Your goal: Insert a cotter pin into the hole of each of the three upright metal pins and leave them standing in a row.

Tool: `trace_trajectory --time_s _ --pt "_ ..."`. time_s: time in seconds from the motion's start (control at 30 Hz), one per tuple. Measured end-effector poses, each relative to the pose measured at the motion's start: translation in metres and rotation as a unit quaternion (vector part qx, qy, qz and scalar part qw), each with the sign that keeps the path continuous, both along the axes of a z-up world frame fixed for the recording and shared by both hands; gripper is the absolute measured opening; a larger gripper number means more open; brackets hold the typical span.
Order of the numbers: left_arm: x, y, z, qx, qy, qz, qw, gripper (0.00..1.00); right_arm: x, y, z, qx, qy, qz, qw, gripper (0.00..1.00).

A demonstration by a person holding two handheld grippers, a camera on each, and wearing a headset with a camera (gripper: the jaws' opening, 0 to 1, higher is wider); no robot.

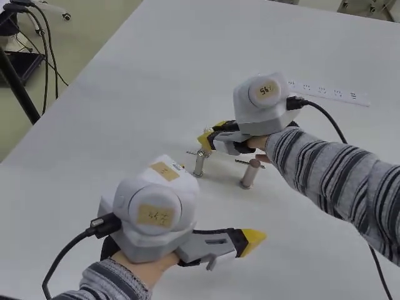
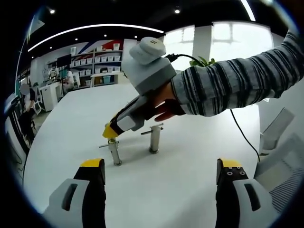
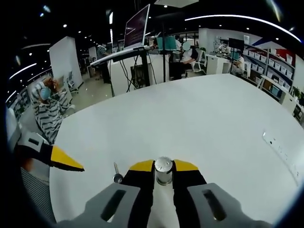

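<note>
Two fingers (image 3: 142, 167) of the right gripper (image 3: 164, 164) were closed on the top of the first metal pin (image 3: 164, 171), gripping at the yellow tips only. First metal pin: long axis vertical, rounded head up, foot apparently resting on the bench (image 1: 156, 81). First cotter pin (image 3: 116, 177): lay crosswise through it, roughly horizontal, one end showing just beside the fingers. Second metal pin (image 1: 250, 173): stood upright near the first and carried the second cotter pin (image 1: 248, 162), likewise crosswise. Left gripper (image 2: 161, 164): fingers wide apart, holding nothing, aimed at both pins from nearby. Step judged: settling the first metal pin into the row. Handling advised: axis kept plumb, foot seated flat, fingers parted evenly without twist, then drawn back along their own line, lest a cotter pin snag or the neighbour topple.
</note>
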State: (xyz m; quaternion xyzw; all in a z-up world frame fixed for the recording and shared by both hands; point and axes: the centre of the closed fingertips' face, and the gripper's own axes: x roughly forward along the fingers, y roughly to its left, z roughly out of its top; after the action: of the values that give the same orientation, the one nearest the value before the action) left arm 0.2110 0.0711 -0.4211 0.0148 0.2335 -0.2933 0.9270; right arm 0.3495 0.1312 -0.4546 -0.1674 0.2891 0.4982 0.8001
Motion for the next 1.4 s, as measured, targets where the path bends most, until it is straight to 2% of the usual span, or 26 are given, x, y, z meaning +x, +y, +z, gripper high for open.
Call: trace_trajectory --time_s 0.27,0.43,0.87,1.03,1.4 --pt "-0.001 -0.001 0.001 0.0 -0.001 -0.003 1.0 0.97 -0.004 -0.003 0.004 -0.008 0.003 -0.003 1.0 0.09" --pt "-0.001 -0.003 0.001 -0.001 -0.001 -0.005 1.0 0.97 -0.005 -0.016 0.007 -0.013 0.005 -0.015 0.9998 0.09" --pt "-0.001 -0.007 0.0 0.002 -0.002 -0.014 0.9999 0.97 0.006 -0.072 0.006 -0.034 0.0 -0.05 0.9982 0.09" --pt "-0.001 -0.007 0.0 0.001 -0.003 -0.013 0.9999 0.97 0.0 -0.094 0.007 -0.049 -0.002 -0.057 0.9972 0.09" --pt "-0.002 -0.008 0.0 0.004 -0.005 -0.017 0.9998 0.96 -0.012 -0.135 0.008 -0.063 0.002 -0.08 0.9948 0.09"
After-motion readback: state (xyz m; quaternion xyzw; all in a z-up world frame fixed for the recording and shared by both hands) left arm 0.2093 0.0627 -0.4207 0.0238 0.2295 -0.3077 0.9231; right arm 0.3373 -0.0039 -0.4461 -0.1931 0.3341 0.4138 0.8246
